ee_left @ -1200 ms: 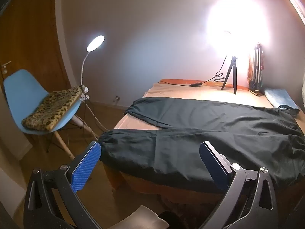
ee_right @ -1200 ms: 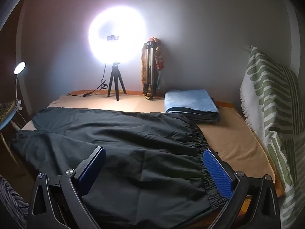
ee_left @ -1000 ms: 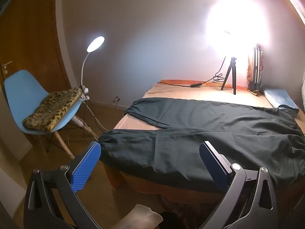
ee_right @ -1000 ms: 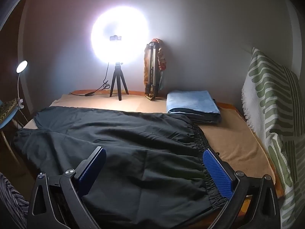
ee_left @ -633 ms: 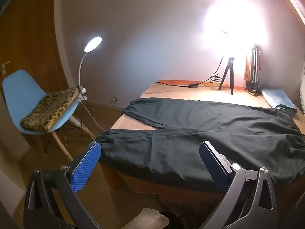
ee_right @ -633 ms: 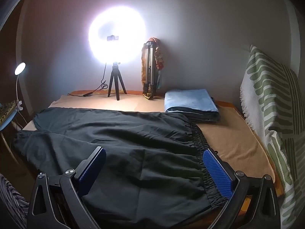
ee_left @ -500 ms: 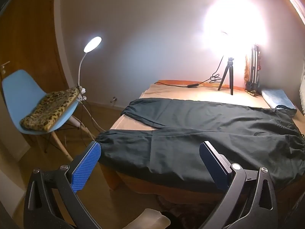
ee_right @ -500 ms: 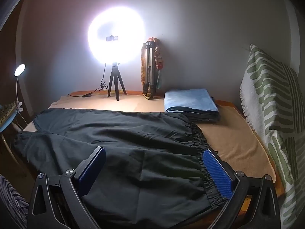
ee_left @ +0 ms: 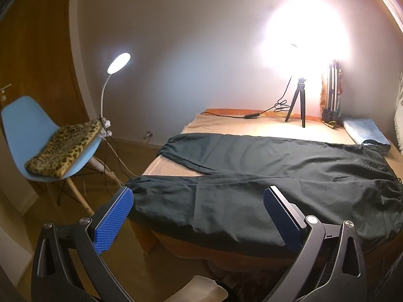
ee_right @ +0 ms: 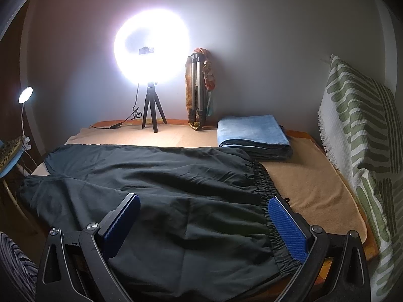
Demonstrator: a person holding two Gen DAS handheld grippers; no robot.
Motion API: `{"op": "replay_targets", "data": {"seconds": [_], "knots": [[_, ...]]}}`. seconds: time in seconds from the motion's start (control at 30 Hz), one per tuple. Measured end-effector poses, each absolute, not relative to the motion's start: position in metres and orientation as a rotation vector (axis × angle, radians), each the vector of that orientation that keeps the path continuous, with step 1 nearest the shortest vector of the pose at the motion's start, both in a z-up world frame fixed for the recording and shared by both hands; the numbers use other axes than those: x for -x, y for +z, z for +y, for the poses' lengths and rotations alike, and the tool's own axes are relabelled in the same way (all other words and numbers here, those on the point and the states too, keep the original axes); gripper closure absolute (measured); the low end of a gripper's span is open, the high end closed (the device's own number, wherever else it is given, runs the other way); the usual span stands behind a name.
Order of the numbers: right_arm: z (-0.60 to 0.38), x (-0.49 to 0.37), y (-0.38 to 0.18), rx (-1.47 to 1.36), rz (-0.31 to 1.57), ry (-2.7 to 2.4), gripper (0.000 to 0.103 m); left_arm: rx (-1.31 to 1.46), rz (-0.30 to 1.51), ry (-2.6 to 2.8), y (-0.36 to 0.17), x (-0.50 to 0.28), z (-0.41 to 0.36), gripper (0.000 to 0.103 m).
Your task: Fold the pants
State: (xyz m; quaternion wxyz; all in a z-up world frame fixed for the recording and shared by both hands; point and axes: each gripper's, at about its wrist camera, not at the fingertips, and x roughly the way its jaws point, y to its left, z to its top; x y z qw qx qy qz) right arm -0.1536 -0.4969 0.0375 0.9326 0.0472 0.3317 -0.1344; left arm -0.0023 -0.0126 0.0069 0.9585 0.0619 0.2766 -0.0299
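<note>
Dark green pants [ee_left: 264, 173] lie spread flat on a bed with a tan cover [ee_left: 252, 128], legs apart toward the left, elastic waistband [ee_right: 270, 201] at the right. My left gripper [ee_left: 199, 201] is open and empty, held in front of the bed's near edge by the near leg's cuff end. My right gripper [ee_right: 204, 209] is open and empty, held above the waist part of the pants [ee_right: 163, 188], its right finger [ee_right: 287, 224] over the waistband.
A lit ring light on a small tripod [ee_right: 151, 115] and a folded tripod [ee_right: 199, 88] stand at the bed's far side. Folded blue cloth [ee_right: 252, 130] lies beyond the waistband. A patterned cushion [ee_right: 360, 138] stands right. A blue chair [ee_left: 30, 130] with desk lamp [ee_left: 118, 63] stands left.
Both gripper views shift only slightly; the pants lie as before and both grippers stay open.
</note>
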Motion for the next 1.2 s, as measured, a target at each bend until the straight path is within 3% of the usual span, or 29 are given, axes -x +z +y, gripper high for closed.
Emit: {"op": "replay_targets", "data": {"seconds": [1.2], "knots": [[-0.5036, 0.1498, 0.0351, -0.13, 0.686, -0.25, 0.0, -0.129, 0.565, -0.069, 0.003, -0.0004, -0.0217, 0.0]]}}
